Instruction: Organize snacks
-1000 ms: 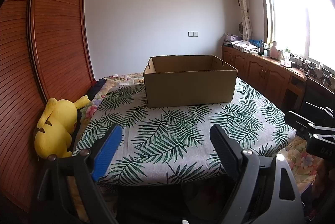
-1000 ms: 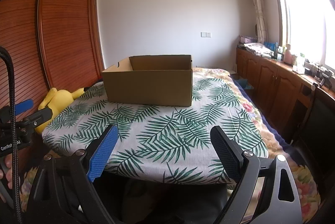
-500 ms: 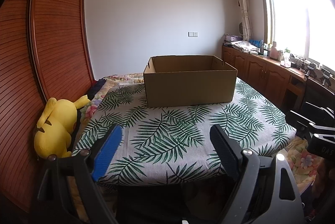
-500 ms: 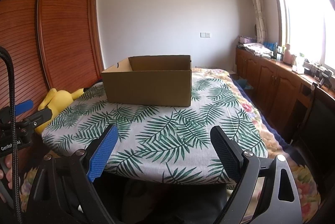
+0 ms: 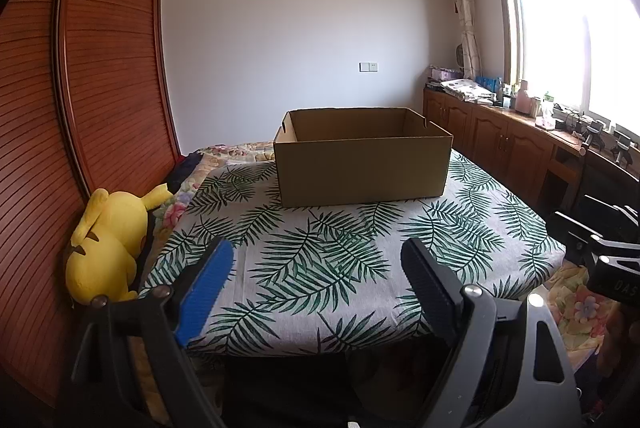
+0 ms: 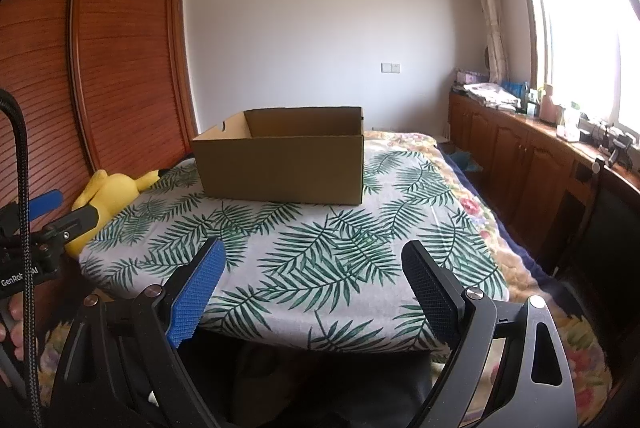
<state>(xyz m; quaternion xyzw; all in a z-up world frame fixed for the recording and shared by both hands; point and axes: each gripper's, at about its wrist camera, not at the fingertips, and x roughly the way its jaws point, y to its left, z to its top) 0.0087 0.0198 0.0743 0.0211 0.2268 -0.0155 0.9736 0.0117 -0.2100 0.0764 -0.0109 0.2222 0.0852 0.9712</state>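
An open brown cardboard box (image 5: pixel 362 164) stands at the far end of a table covered with a palm-leaf cloth (image 5: pixel 340 260); it also shows in the right wrist view (image 6: pixel 280 164). Its inside floor is hidden, and no snacks show in either view. My left gripper (image 5: pixel 318 270) is open and empty, held in front of the table's near edge. My right gripper (image 6: pixel 312 270) is open and empty at the same near edge, to the right. The right gripper's body shows at the left view's right edge (image 5: pixel 604 252).
A yellow plush toy (image 5: pixel 108 248) lies left of the table against a wooden slatted wardrobe (image 5: pixel 80 108). A floral bedspread (image 6: pixel 404 142) lies behind the box. Wooden cabinets (image 6: pixel 532 164) with clutter run under the window at right.
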